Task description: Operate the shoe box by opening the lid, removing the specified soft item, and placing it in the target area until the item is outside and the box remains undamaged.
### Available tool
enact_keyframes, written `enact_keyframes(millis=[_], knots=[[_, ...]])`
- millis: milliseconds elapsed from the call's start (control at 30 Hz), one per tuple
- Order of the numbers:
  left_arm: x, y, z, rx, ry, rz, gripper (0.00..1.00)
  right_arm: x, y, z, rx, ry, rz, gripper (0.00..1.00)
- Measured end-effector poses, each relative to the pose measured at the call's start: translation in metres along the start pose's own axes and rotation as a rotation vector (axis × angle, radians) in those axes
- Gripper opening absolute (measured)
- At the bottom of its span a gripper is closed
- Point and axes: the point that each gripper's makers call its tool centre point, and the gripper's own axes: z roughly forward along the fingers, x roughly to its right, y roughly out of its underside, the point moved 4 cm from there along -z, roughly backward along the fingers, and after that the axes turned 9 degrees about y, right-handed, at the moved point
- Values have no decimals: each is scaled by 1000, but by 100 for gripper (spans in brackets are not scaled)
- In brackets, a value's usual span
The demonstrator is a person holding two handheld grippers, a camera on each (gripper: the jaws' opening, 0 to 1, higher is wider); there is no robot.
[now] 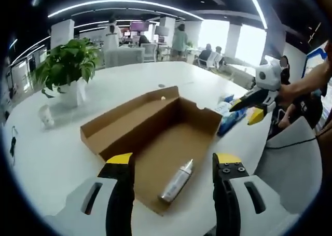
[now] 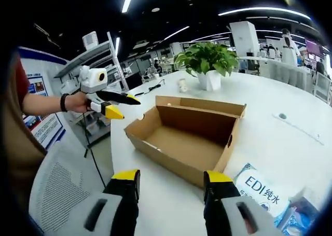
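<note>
Open-plan office: white desks (image 1: pixel 171 72), potted plant (image 2: pixel 206 59), strip lights (image 1: pixel 119 3).

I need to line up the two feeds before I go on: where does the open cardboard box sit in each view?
Left gripper view: the cardboard box lies centre, just beyond the left gripper's jaws.
Right gripper view: the box sits centre, above the right gripper's jaws.
Shared landmark: the potted plant on the white table, beyond the box.
</note>
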Motion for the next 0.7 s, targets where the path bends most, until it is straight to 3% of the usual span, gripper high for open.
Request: enact_keyframes(millis=[300,700], knots=[[-14,0,17,-91,26,60,61,-6,4,-4,-4,-7,-11,47],[-20,17,50,-282,120,172,61,-9,8,-10,0,-2,5,47]])
